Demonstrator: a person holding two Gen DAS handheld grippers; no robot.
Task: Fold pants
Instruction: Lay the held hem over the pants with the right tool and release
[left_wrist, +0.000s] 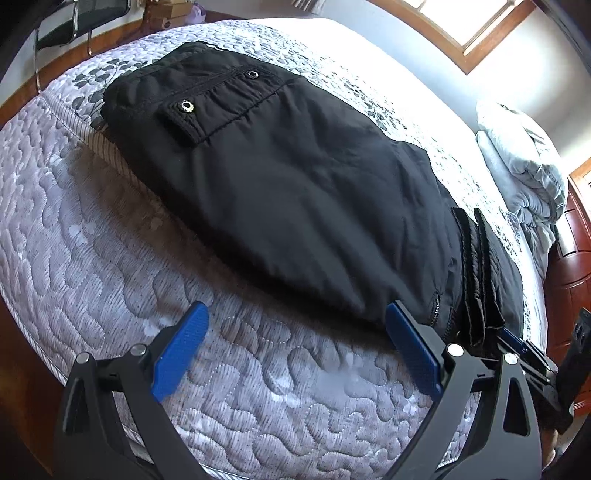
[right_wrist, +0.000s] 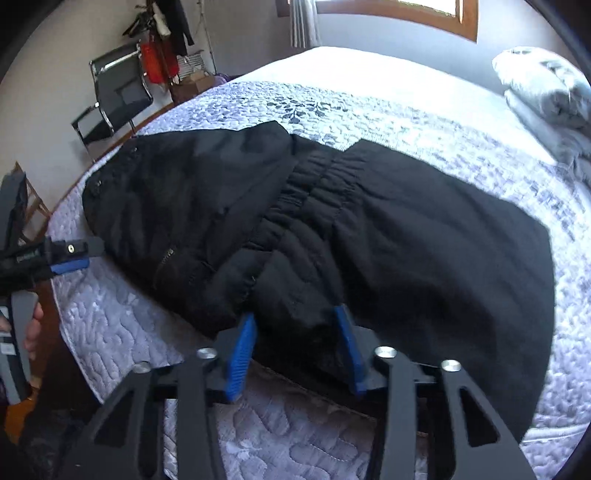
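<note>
The pants (left_wrist: 295, 192), black and already folded over on themselves, lie across the quilted mattress (left_wrist: 110, 258) close to its near edge, waistband (right_wrist: 314, 192) bunched in the middle of the pile where the layers meet. At the far left of the room stands a black chair (right_wrist: 110, 96) against the wall, with clothes hanging behind it. Next along the bed edge comes the left gripper (left_wrist: 295, 332), held above bare mattress with its blue pads spread wide and nothing between them; its right finger (left_wrist: 413, 350) sits just beside the pants' near hem, by a small zip. Further right, the right gripper (right_wrist: 295, 343) reaches into the near edge of the pants: a fold of black cloth sits between its blue pads, which stand partly apart; whether they pinch the fabric I cannot tell. At the far right, grey bedding (left_wrist: 524, 166) is heaped near the head of the bed.
</note>
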